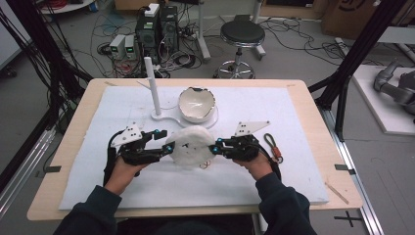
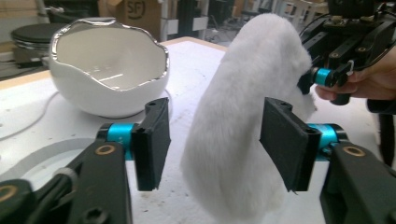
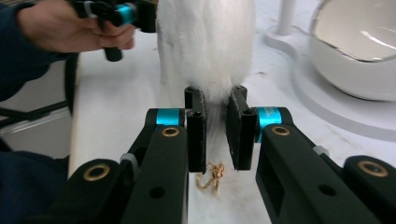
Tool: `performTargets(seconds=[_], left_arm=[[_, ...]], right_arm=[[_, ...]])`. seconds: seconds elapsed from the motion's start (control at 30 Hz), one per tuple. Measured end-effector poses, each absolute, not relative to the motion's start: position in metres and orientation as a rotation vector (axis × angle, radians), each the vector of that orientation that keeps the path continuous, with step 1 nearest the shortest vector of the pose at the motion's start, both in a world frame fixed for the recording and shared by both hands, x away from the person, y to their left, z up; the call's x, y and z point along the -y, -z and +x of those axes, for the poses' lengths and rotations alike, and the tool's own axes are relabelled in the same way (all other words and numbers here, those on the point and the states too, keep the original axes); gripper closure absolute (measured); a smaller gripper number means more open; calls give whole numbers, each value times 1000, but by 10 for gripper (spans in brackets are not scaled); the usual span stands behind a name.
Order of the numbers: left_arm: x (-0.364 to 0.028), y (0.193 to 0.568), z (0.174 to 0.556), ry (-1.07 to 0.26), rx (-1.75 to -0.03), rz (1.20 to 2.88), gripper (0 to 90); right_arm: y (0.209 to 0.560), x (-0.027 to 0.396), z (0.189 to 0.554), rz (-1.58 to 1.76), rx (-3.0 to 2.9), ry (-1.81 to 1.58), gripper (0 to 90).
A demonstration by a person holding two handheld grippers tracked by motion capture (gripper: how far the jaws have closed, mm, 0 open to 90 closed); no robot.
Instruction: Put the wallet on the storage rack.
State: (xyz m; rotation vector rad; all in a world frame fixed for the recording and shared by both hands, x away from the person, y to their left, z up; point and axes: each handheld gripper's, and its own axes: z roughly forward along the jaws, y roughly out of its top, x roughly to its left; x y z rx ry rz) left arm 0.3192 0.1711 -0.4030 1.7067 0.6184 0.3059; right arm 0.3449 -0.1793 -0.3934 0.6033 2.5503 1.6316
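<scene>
We judge the round white fluffy pad (image 1: 189, 145), upright on the white foam mat (image 1: 274, 171), light and floppy: our right gripper (image 3: 217, 122) pinches its edge, our left gripper (image 2: 215, 142) stands apart around it.

One fluffy white pad (image 1: 188, 145), one white eggshell bowl (image 1: 196, 104), one white post (image 1: 152, 87), one orange-and-black clip (image 1: 272, 146), two grippers.

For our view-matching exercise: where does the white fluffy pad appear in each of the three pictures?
High view: white fluffy pad at centre, between both grippers.
Left gripper view: centre-right, upright between the open jaws.
Right gripper view: top centre, its edge pinched by the jaws.
Shared landmark: the eggshell-shaped bowl, behind the pad.
</scene>
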Motion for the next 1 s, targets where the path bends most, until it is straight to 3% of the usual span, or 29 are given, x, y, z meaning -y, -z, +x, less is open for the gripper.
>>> performTargets(seconds=[0.07,0.1,0.2,0.27,0.37,0.43,0.63,0.8,1.0], left_arm=[[-167,405,317,-264,-585,1755,675],[-167,405,317,-264,-585,1755,737],[-169,402,316,-237,-556,1699,778],[-172,400,316,-232,-551,1660,783],[-174,400,315,-218,-540,1641,784],[-172,401,315,-204,-531,1653,783],[-160,412,316,-218,-580,1806,744],[-170,411,320,-288,-671,1791,528],[-208,407,327,-399,-832,1675,430]], right_arm=[[393,175,344,575,-2549,-1642,801],[393,175,344,575,-2549,-1642,801],[392,182,347,714,-2464,-1710,703],[394,184,349,790,-2440,-1697,526],[402,180,353,823,-2497,-1709,569],[401,177,352,772,-2518,-1742,737],[384,180,352,732,-2388,-1772,803],[364,170,360,668,-2315,-1692,812],[336,166,379,638,-2235,-1631,812]])
